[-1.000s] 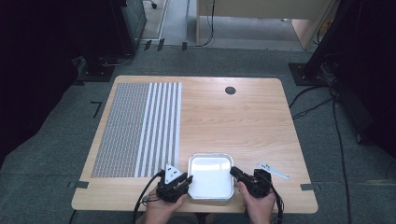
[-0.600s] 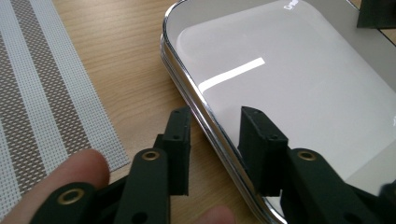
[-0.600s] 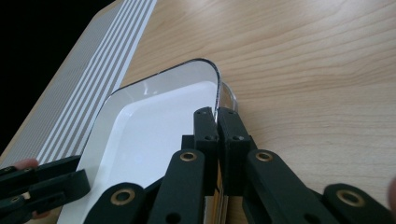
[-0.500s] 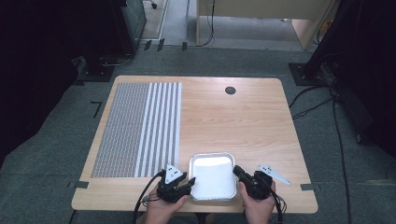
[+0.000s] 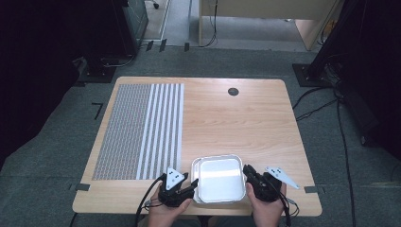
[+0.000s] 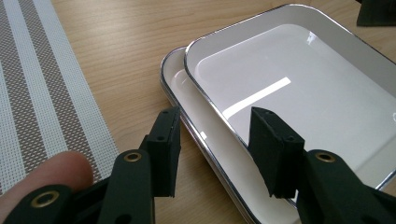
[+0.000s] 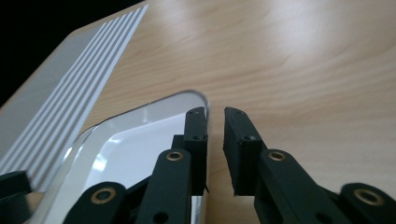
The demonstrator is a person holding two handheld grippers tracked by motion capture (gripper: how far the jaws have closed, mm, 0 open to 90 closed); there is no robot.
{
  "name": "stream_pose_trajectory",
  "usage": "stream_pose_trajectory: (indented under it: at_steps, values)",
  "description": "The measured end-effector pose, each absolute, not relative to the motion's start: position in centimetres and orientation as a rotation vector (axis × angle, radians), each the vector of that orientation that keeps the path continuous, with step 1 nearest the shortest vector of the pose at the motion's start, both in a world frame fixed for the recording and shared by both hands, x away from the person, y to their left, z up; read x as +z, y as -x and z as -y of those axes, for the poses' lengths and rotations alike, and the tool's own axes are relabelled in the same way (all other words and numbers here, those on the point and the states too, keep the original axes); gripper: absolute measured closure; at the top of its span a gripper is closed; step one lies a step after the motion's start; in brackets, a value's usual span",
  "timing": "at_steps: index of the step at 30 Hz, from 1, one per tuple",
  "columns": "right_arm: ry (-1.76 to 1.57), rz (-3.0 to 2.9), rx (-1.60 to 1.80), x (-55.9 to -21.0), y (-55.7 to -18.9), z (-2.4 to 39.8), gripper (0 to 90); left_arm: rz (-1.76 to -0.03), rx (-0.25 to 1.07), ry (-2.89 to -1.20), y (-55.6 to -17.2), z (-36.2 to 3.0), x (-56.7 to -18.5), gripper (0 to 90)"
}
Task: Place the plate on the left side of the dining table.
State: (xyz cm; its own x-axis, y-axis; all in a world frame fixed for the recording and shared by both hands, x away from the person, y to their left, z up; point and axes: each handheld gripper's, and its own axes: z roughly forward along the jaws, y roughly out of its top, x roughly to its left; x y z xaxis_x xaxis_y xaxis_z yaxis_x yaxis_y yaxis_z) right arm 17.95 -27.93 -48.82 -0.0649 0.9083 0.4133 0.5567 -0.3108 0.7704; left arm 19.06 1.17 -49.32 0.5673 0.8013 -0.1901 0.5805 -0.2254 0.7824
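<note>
Jaws on my left hand-held gripper [image 6: 212, 147] have just been opening, now half apart astride the lower tray's [image 6: 175, 81] rim, not pressing | upper tray [image 6: 299, 88] nested askew in it, both empty, at tabletop [image 5: 246, 123] near edge | right hand-held gripper [image 7: 215, 140] opened slightly, narrow gap at the tray's rim, gripping nothing

1. We see both grippers matte black: left gripper [image 5: 190, 185], right gripper [image 5: 246, 172].
2. Fingers [image 6: 164, 150] are flat rectangular blocks w/ small screw holes.
3. Brass-coloured rivets at the linkage joints, approx. two per side.
4. Grey three-cornered plate atop each, w/ dark dots.
5. Black cables trail back from both.
6. Hands bare; no sleeves visible.
</note>
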Motion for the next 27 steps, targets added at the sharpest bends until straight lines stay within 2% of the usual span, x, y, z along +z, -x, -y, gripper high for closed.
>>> stream_pose_trajectory:
  at_steps: [6, 12, 21, 23, 27]
  values:
    - [-1.738, -1.729, 1.163, -47.7, -20.3, 27.8, 80.0, -1.135, 0.319, -1.909, -18.9, -1.5, -49.0, 56.7]
    - [-1.754, -1.845, 1.117, -48.0, -22.0, 27.3, 82.1, -1.11, 0.285, -1.918, -18.6, -1.1, -49.0, 56.6]
    - [-1.794, -1.826, 1.117, -48.8, -21.9, 26.9, 83.1, -1.078, 0.282, -1.953, -17.8, 0.0, -49.3, 59.5]
    - [-1.833, -1.806, 1.143, -48.9, -21.8, 27.0, 86.2, -1.081, 0.276, -1.962, -17.7, 0.3, -49.4, 60.7]
    - [-1.85, -1.775, 1.149, -48.9, -21.6, 27.0, 87.0, -1.085, 0.275, -1.968, -17.6, 0.5, -49.6, 60.9]
